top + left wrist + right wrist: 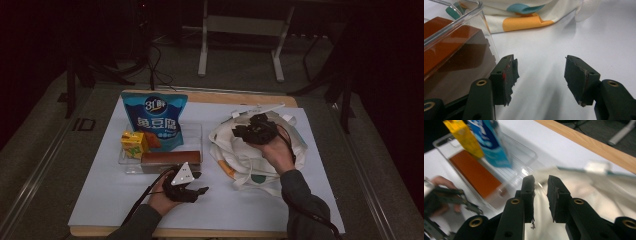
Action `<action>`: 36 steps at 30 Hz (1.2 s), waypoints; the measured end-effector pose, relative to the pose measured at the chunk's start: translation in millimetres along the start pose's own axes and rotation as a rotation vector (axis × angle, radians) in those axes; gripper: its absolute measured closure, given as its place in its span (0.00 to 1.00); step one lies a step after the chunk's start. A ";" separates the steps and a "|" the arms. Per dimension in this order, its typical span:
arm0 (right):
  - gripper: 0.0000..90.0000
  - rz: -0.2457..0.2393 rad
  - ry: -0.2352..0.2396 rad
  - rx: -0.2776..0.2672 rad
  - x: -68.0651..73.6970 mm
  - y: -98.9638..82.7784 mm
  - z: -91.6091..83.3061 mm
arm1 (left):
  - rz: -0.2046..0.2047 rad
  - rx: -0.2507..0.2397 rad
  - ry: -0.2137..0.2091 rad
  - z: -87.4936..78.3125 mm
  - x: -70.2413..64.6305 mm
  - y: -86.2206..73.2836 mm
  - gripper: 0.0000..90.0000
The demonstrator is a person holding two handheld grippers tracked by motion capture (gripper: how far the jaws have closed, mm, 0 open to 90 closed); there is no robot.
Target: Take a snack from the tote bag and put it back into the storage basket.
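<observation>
A white cloth tote bag [250,165] with coloured patches lies on the right of the white sheet. My right gripper [236,132] hovers over the bag's upper left part. In the right gripper view its jaws [541,195] stand a narrow gap apart, with pale bag fabric [599,195] behind them and nothing pinched. My left gripper [201,182] rests near the front of the sheet, just in front of the clear tray [197,131]. In its own view the left gripper [540,77] is open and empty, beside the tray wall [474,15] and the brown box [446,50].
The clear tray holds a blue snack bag [155,120], a yellow drink carton [133,143] and a long brown box [171,158]. A white sheet [125,200] covers the wooden table, whose far edge [584,142] runs behind the bag. Stand legs [202,55] sit on the floor beyond.
</observation>
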State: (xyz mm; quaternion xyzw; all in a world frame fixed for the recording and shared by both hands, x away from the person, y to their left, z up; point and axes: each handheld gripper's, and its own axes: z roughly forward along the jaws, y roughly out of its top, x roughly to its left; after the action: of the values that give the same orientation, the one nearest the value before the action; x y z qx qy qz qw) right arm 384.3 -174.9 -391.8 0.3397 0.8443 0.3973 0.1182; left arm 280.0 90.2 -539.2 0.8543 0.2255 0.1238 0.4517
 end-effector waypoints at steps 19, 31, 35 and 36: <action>0.92 0.056 -0.114 0.091 -40.6 -53.5 -18.5 | 0.007 0.006 0.004 0.3 -0.5 0.2 0.46; 0.97 0.067 -0.138 0.130 -51.8 -74.4 -26.9 | 0.007 0.008 0.004 0.5 -0.5 0.3 0.46; 0.99 0.073 -0.147 0.138 -54.9 -78.8 -30.3 | 0.005 0.007 0.004 0.7 -0.5 0.3 0.46; 1.00 0.071 -0.148 0.140 -55.8 -79.8 -31.2 | 0.005 0.007 0.004 0.7 -0.5 0.3 0.46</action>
State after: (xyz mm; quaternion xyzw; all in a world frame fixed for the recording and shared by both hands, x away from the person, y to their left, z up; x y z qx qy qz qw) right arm 372.7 -266.8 -435.1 0.4052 0.8463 0.3152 0.1422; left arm 280.0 89.3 -539.3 0.8562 0.2246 0.1258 0.4479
